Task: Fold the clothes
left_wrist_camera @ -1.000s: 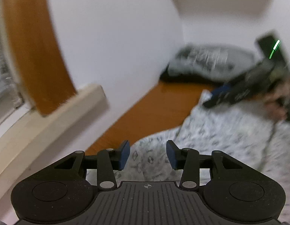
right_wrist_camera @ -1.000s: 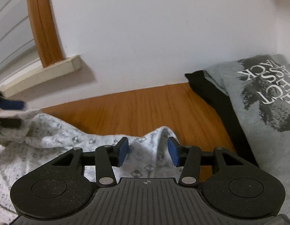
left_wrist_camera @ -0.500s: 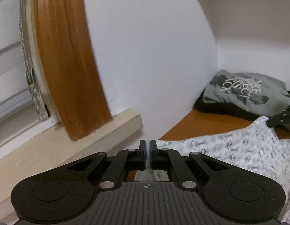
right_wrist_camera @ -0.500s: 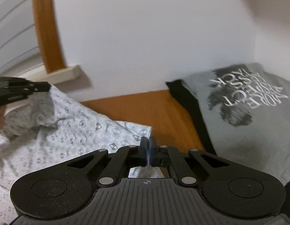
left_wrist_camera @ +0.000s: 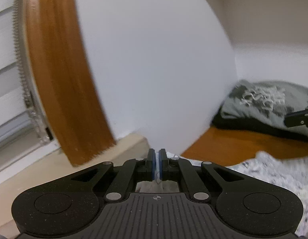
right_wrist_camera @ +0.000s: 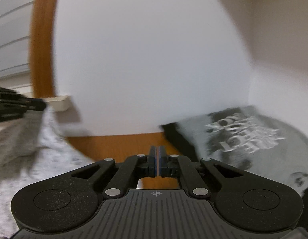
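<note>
A white garment with a small grey pattern (left_wrist_camera: 273,171) lies over the wooden table (left_wrist_camera: 233,141). My left gripper (left_wrist_camera: 157,156) is shut on one edge of it, and white cloth shows between the blue pads. In the right wrist view the left gripper (right_wrist_camera: 18,107) is raised at the far left, with the garment (right_wrist_camera: 44,155) hanging from it. My right gripper (right_wrist_camera: 157,152) is shut, and a sliver of white cloth shows just under its pads. In the left wrist view the right gripper (left_wrist_camera: 299,117) is at the far right edge. Both views are blurred by motion.
A folded grey T-shirt with white print (right_wrist_camera: 243,137) rests on a black garment (right_wrist_camera: 178,139) at the table's far right, in the wall corner. A white wall (left_wrist_camera: 154,59) stands close behind. A wooden window frame (left_wrist_camera: 60,79), sill and blinds lie to the left.
Both grippers, open a second ago, closed on the garment's edge and have kept rising with it. Both views now tilt up toward the wall, with more blur.
</note>
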`<state>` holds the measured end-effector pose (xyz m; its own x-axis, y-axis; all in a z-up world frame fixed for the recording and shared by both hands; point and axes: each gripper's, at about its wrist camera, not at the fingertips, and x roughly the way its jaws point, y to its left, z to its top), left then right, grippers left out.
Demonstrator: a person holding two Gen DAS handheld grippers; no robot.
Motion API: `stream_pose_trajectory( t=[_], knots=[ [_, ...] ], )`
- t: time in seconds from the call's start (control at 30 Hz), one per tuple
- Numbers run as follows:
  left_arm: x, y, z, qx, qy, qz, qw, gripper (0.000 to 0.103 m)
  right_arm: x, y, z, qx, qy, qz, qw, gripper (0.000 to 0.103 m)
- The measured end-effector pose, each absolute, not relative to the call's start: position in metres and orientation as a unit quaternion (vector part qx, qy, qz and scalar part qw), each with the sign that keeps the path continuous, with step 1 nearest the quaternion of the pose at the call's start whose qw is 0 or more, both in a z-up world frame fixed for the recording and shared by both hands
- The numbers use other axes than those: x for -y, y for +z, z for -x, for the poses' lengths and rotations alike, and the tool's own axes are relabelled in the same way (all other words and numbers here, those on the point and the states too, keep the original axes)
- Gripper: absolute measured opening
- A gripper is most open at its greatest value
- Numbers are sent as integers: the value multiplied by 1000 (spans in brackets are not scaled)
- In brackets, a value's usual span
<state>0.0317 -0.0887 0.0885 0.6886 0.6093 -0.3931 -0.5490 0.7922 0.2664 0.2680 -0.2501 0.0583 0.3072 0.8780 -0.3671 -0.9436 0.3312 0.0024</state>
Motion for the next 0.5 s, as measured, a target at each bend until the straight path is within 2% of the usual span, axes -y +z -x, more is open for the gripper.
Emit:
stream_pose_trajectory(
  t=[0.07, 0.1, 0.2, 0.37, 0.47, 0.5],
  knots=[
    [92, 88, -30, -238, 309, -67, 919, 4, 246, 52, -259, -166, 608, 103, 770, 9],
    [94, 90, -28, -235, 306, -68, 920, 4, 244, 48, -253, -174, 629, 101, 751, 14],
    [101, 96, -20, -228, 299, -70, 924, 4, 230, 33, -234, -192, 665, 127, 711, 20],
    [109, 117, -2, -203, 294, -68, 931, 4, 220, 25, -214, -183, 725, 147, 648, 19],
    [118, 112, 9, -220, 279, -63, 933, 4, 205, 18, -207, -213, 692, 205, 658, 19],
    [120, 110, 13, -225, 273, -61, 933, 4, 201, 14, -209, -225, 680, 218, 663, 15]
  ],
)
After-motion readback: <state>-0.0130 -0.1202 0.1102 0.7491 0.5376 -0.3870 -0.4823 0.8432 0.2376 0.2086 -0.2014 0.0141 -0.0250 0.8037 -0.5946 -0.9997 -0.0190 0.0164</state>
